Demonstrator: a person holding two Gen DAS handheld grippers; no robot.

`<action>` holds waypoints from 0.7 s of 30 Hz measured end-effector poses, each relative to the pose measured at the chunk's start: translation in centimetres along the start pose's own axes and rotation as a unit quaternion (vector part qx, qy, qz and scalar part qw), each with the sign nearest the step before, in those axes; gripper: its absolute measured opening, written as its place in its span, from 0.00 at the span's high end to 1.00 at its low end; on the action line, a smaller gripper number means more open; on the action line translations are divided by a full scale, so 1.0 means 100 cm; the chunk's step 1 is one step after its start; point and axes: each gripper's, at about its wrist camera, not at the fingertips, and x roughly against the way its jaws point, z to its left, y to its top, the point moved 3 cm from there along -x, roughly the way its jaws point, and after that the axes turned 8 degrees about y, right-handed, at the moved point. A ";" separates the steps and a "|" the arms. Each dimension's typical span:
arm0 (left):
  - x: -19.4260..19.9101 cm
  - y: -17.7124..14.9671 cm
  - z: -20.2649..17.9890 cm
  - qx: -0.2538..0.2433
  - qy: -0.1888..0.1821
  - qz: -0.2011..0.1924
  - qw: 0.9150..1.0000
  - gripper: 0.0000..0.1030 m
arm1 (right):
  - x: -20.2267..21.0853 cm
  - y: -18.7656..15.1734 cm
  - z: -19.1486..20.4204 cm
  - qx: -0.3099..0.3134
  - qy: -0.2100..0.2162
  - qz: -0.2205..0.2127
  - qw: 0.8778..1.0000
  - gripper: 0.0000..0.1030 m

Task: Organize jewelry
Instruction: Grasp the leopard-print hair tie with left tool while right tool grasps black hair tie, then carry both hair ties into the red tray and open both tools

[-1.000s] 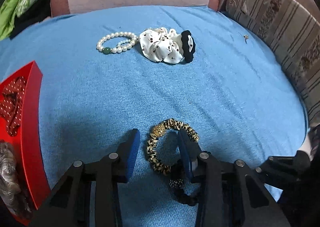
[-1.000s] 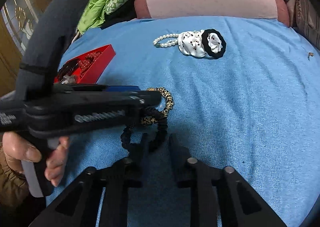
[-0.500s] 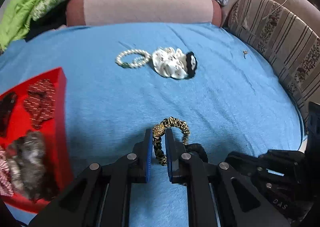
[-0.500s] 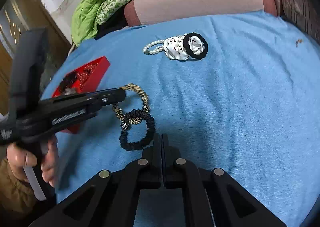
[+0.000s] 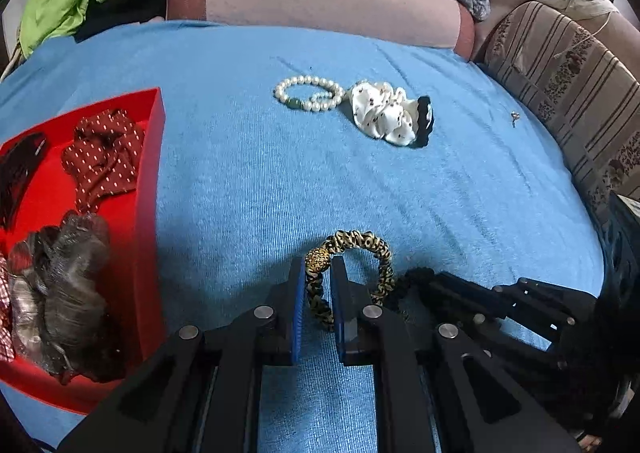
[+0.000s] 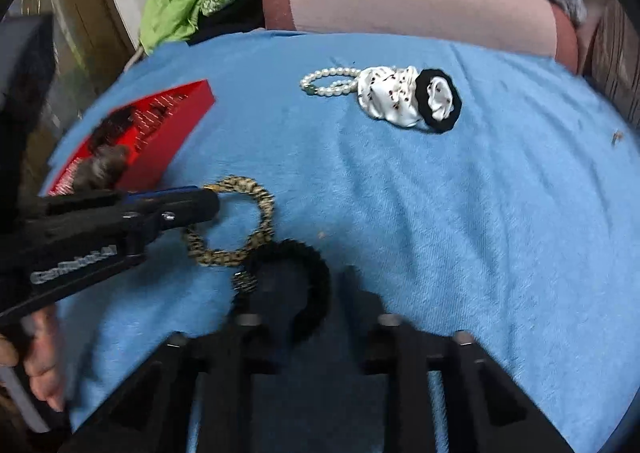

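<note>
My left gripper is shut on a leopard-print hair tie with a gold bead, held just above the blue cloth; it also shows in the right wrist view. A black hair tie lies next to it, partly linked with it. My right gripper is open, its fingers either side of the black tie's right part. A red tray with hair pieces sits at the left.
A pearl bracelet and a white spotted scrunchie with a black one lie further back on the cloth. A small earring lies at the right. A pink cushion and striped sofa border the cloth.
My left gripper closed on the leopard tie and lifted it toward the tray side. My right gripper shut, then opened again over the black tie.
</note>
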 end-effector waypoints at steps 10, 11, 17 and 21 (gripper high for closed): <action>0.059 0.012 0.024 0.012 0.005 -0.074 0.997 0.89 | 0.033 0.015 -0.003 -0.031 0.023 -0.026 0.999 0.91; 0.066 0.014 0.031 0.014 0.010 -0.082 0.996 0.89 | 0.035 0.019 0.001 -0.028 0.027 -0.028 0.999 0.91; 0.091 0.027 0.100 0.060 0.065 -0.106 0.990 0.89 | 0.038 0.048 0.047 0.003 0.056 -0.033 0.998 0.91; 0.080 0.026 0.160 0.108 0.099 -0.087 0.985 0.89 | 0.026 0.069 0.078 0.012 0.078 -0.029 0.996 0.91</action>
